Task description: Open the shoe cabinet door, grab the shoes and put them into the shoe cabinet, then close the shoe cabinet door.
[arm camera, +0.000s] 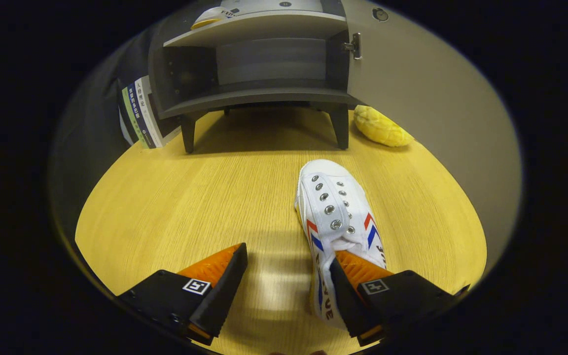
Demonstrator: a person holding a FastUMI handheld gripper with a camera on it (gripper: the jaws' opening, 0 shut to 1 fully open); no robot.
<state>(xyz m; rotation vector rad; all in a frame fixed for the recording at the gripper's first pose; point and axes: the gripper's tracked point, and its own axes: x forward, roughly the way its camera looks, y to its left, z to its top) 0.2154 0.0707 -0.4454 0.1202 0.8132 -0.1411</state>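
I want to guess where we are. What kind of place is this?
Probably a pretend home corner on a wooden tabletop: a small open cabinet, a white shoe, some books. The claw hangs open, one finger over the shoe.

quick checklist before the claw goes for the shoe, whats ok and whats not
1. Cabinet door open: ok, it is swung wide to the right of the cabinet.
2. Lower compartment free for the shoe: ok, nothing visible inside it.
3. Claw open: ok, fingers wide apart.
4. Shoe between the fingers: not ok, the right finger sits over the shoe's near end and bare table lies between the fingers.
5. Path from shoe to cabinet: ok, the books and the yellow object sit off to the sides.
6. Second shoe already stored on the upper level: cannot tell, only an edge shows.
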